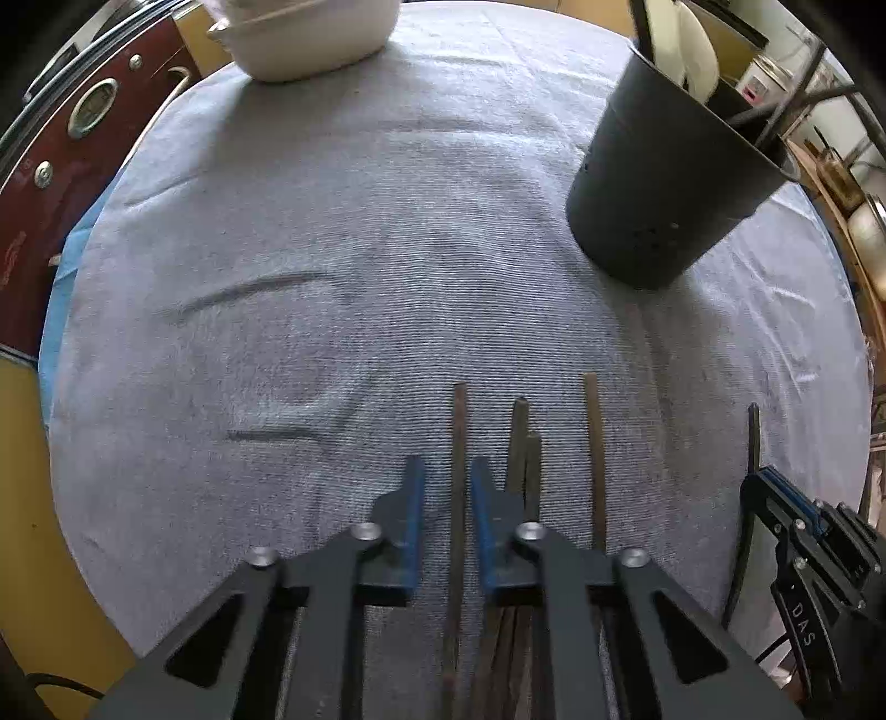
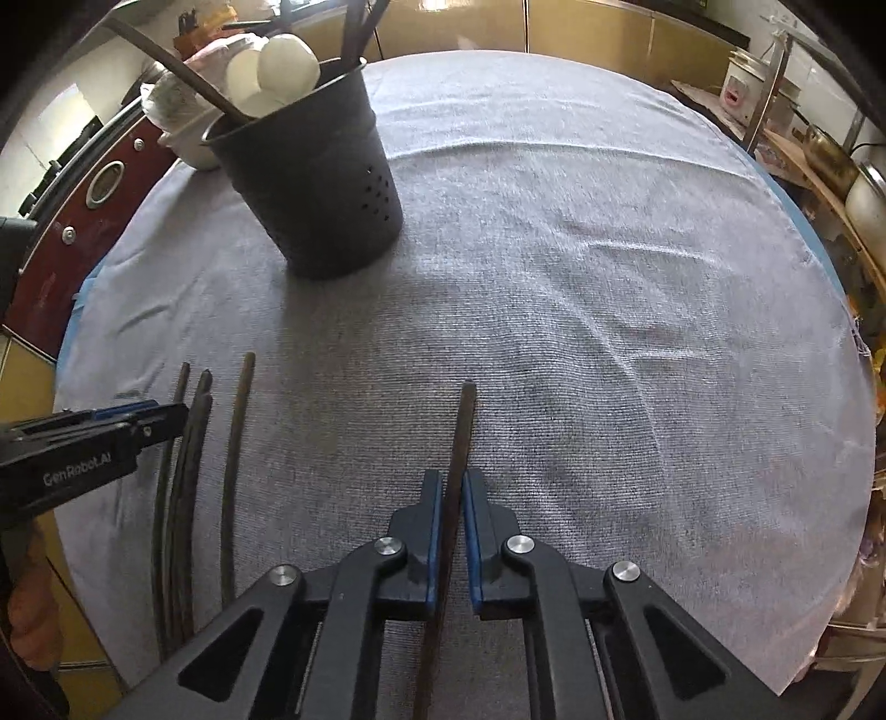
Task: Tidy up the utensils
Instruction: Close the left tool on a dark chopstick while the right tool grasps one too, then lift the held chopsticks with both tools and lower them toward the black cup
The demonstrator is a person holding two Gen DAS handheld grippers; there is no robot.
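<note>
A black holder (image 2: 315, 183) stands upright on the grey-clothed counter (image 2: 581, 288), toward its far left part. It is a tapered pot with small holes low in its wall. White spoons (image 2: 288, 69) and dark chopsticks (image 2: 354, 30) stick up out of it, leaning on the rim.

Loose dark chopsticks lie flat near the near edge, all pointing toward the far edge. Four (image 2: 183, 487) lie close together at the near left: one alone (image 1: 458, 498), a touching pair (image 1: 523, 448) beside it, and another (image 1: 593, 459) a little to their right. A fifth (image 2: 457, 498) lies apart from them, further right along the near edge.
</note>
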